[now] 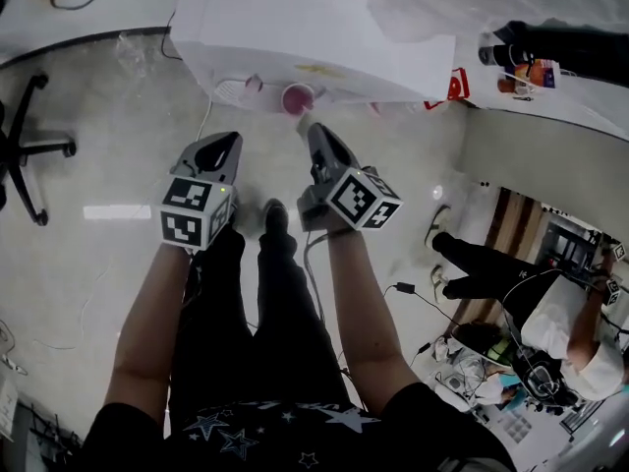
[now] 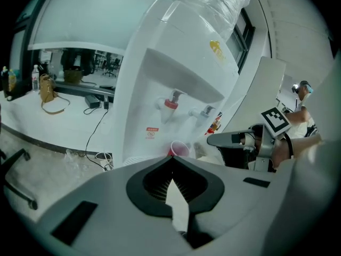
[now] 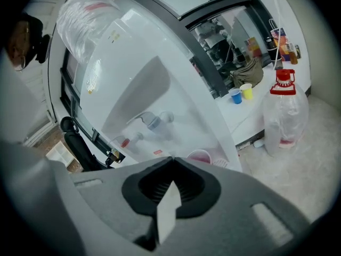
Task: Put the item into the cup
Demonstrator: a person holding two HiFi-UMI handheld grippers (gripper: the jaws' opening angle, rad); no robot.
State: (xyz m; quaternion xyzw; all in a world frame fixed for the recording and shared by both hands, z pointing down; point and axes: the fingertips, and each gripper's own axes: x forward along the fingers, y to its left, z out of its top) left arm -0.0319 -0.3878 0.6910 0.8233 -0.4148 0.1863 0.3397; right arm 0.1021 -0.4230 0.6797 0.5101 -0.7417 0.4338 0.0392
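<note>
Since the left gripper (image 1: 231,138) and right gripper (image 1: 306,126) both hang clenched on apparently nothing before the pink cup (image 1: 298,97) toward the right edge of the water dispenser's (image 1: 295,28) tray (image 1: 229,90), the task seems unstarted, so next comes finding and grasping the unseen item.

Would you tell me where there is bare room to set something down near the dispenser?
The drip tray looks bare left of the pink cup. The floor is open between the office chair and the water dispenser. The right is crowded: cables and clutter around another person.
</note>
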